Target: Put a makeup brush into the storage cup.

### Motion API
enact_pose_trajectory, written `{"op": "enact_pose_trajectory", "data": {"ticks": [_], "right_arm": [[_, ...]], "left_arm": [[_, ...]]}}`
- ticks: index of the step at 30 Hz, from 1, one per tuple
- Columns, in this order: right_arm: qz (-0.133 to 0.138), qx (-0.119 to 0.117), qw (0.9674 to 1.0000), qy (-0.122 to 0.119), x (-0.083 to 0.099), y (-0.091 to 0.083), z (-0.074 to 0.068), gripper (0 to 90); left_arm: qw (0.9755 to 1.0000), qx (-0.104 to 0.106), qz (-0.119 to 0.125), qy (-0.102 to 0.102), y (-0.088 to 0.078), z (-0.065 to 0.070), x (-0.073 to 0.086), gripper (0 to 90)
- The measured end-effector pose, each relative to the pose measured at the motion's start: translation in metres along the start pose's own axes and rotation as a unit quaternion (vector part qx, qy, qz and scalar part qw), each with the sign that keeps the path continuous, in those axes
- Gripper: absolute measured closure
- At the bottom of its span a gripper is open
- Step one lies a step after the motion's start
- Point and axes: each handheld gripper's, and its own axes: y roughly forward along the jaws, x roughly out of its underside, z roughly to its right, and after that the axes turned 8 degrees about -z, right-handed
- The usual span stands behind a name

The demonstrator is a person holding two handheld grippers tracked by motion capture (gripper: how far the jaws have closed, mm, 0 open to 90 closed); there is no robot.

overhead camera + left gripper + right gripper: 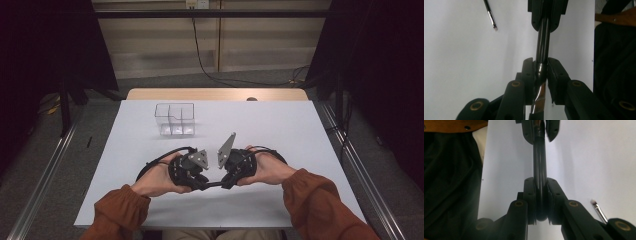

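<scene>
White table (pixel 280 125): both jaws grip one dark handle (pixel 542 45) (apparently unlabelled).

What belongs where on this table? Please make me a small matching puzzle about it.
Things:
1. clear plastic compartment box
2. dark glossy slim tube
3. thin white-tipped brush

Places:
A. lying loose on the white table
B. clamped between the left gripper and the right gripper
C. standing upright beyond the hands

Pairs: 1-C, 2-B, 3-A
</scene>
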Motion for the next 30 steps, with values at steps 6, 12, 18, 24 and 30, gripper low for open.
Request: {"op": "enact_pose_trajectory", "data": {"ticks": [6,12,18,24,30], "right_arm": [[0.004,0.002,1.0,0.008,0.004,0.002,0.0,79.7],[0.011,0.001,0.9998,0.017,0.007,0.0,0.001,79.7],[0.024,0.014,0.9993,0.023,0.012,-0.002,-0.002,79.7],[0.033,0.022,0.9981,0.046,0.023,-0.003,-0.002,79.7],[0.049,0.027,0.9967,0.059,0.034,-0.006,-0.002,79.7]], "left_arm": [[0.9997,-0.01,0.008,-0.021,0.002,-0.002,0.01,61.4],[0.9977,-0.028,0.032,-0.053,0.001,-0.004,0.015,41.6],[0.9944,-0.068,0.049,-0.064,-0.001,0.001,0.019,23.5],[0.9889,-0.089,0.077,-0.091,-0.009,-0.001,0.029,12.5],[0.9851,-0.094,0.099,-0.105,-0.015,-0.002,0.04,7.2]]}}
